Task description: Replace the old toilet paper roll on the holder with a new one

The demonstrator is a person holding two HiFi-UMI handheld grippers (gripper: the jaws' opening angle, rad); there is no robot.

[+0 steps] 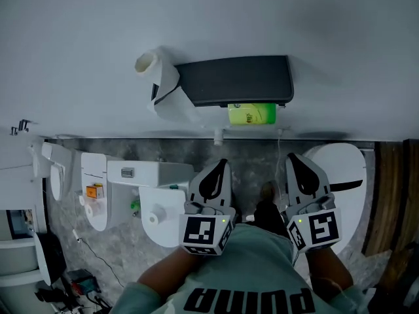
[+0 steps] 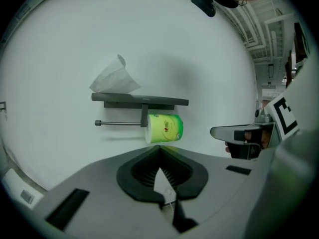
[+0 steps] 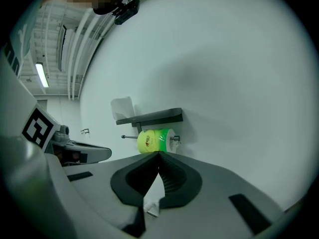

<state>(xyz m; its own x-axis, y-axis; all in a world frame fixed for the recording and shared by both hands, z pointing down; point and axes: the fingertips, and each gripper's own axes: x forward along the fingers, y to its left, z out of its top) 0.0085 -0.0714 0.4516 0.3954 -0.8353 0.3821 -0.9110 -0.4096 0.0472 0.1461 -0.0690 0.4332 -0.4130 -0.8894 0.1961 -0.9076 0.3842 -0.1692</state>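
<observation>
- Left gripper [image 1: 221, 169], grey with black jaw pads and a marker cube: held low in front of the person's teal shirt [image 1: 249, 267], it points towards the wall. In the left gripper view its jaws [image 2: 159, 147] are clenched tip to tip with nothing between them.
- Right gripper [image 1: 294, 165], of the same build: beside the left one and apart from it, it also points at the wall. Its jaws [image 3: 159, 154] are closed and empty.
- New toilet paper roll in green wrapper [image 1: 252, 114]: it hangs under the dark grey wall shelf [image 1: 239, 80] on a thin horizontal metal bar [image 2: 119, 123]. It sits at the bar's right end in the left gripper view [image 2: 164, 128]; the rest of the bar is bare. Both grippers are well apart from it.
- Old white toilet paper roll [image 1: 157, 67]: it rests on the left end of the shelf. A loose sheet trails down the shelf's edge in the head view.
- Plain pale wall [image 1: 65, 44]: it carries the shelf; nothing stands between the grippers and the green roll.
- White toilet [image 1: 340, 169]: on the grey mottled floor [image 1: 255, 159], below and right of the shelf and just beyond the right gripper.
- White fixtures [image 1: 154, 195]: on the floor left of the left gripper. Dark cables [image 1: 85, 283] lie at the lower left and a brown wooden panel [image 1: 393, 195] stands at the far right.
</observation>
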